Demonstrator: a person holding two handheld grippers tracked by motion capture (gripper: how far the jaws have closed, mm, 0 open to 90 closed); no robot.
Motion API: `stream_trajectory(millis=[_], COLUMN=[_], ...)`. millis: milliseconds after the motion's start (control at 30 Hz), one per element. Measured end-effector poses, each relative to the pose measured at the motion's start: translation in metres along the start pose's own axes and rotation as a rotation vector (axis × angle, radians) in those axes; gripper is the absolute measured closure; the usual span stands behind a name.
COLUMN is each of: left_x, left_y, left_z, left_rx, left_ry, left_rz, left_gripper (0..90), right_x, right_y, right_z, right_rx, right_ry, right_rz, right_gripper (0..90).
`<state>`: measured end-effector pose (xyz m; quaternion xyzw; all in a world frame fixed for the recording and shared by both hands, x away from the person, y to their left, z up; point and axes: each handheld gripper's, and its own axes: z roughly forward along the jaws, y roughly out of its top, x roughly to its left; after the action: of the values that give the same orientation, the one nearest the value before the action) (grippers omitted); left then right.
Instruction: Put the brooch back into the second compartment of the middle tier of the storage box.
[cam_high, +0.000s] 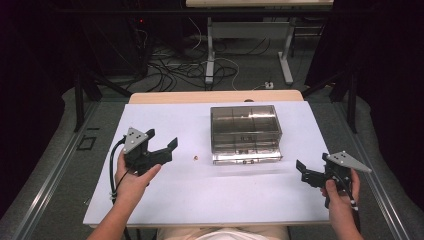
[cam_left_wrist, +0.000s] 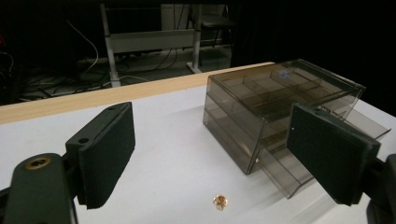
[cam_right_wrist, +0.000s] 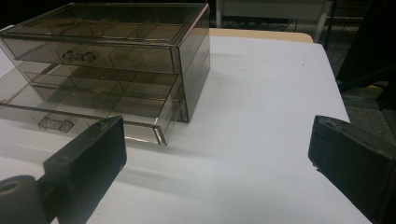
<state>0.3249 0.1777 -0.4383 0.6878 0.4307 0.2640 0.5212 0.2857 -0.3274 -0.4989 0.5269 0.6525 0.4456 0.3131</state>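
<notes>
Hovering above the white table (cam_high: 200, 200) with jaws spread wide and holding nothing: left gripper (cam_high: 161, 142), near the table's left side. Same condition at right gripper (cam_high: 301, 172), low near the right edge, jaws wide apart, nothing between them.

Small gold-coloured object (cam_high: 196, 158), possibly a ring or bead, too small to identify. Lying loose on the table between left gripper and smoky transparent drawer box (cam_high: 245, 125), apart from both. Seen from the left gripper view just ahead of and between the open pads (cam_left_wrist: 105, 154), at (cam_left_wrist: 220, 201).

Lower drawer (cam_high: 246, 155) pulled partly out, compartments apparently empty; upper drawer (cam_right_wrist: 93, 53) closed.

Judged task: pick up the small object and place it in the open drawer.

Risks noted:
- Object tiny and flat against the table; broad pads liable to close over it or flick it away.
- Possible roll toward the box or off the table.
- Light box, unrestrained; likely to slide if knocked.
- Release from height likely to bounce the object out of a shallow compartment.
</notes>
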Motion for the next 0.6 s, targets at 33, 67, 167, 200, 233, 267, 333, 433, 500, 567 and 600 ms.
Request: stream_trajectory(millis=[33, 67, 167, 200, 233, 267, 333, 433, 500, 567, 600], left_x=[0.000, -0.001, -0.004, -0.004, -0.005, -0.005, -0.006, -0.008, -0.009, -0.010, -0.010], left_y=[0.000, 0.001, 0.006, 0.006, 0.006, 0.007, 0.010, 0.011, 0.011, 0.011, 0.010], left_z=[0.000, 0.002, 0.012, 0.012, 0.014, 0.016, 0.022, 0.027, 0.032, 0.037, 0.040], left_rx=[0.000, -0.005, -0.009, -0.009, -0.011, -0.006, 0.001, 0.009, 0.012, 0.015, 0.018], left_ry=[0.000, -0.004, -0.014, -0.014, -0.017, -0.018, -0.031, -0.041, -0.048, -0.048, -0.047], left_rz=[0.000, -0.001, -0.008, -0.008, -0.012, -0.005, -0.011, -0.018, -0.016, -0.012, -0.012], left_gripper=[15.7, 16.0, 16.7, 17.4, 18.2, 18.2, 19.7, 20.5, 21.8, 22.5, 23.1], right_x=[0.000, 0.000, 0.000, 0.000, 0.000, 0.000, 0.000, 0.000, 0.000, -0.002, -0.002], right_y=[0.000, 0.000, -0.001, -0.001, -0.001, -0.001, -0.002, -0.002, -0.003, -0.003, -0.003], right_z=[0.000, -0.001, -0.002, -0.002, -0.002, -0.002, -0.003, -0.003, -0.003, -0.002, -0.002], right_rx=[0.001, 0.004, -0.001, 0.006, 0.006, 0.006, 0.006, 0.005, 0.012, 0.006, 0.007], right_ry=[0.002, 0.002, 0.004, 0.003, 0.005, 0.005, -0.002, 0.003, -0.002, -0.004, -0.002], right_rz=[0.005, 0.004, -0.002, -0.004, -0.004, -0.004, -0.007, 0.013, 0.019, 0.007, 0.005], right_gripper=[4.3, 4.4, 4.7, 4.8, 4.9, 4.9, 5.1, 5.6, 6.0, 6.4, 6.5])
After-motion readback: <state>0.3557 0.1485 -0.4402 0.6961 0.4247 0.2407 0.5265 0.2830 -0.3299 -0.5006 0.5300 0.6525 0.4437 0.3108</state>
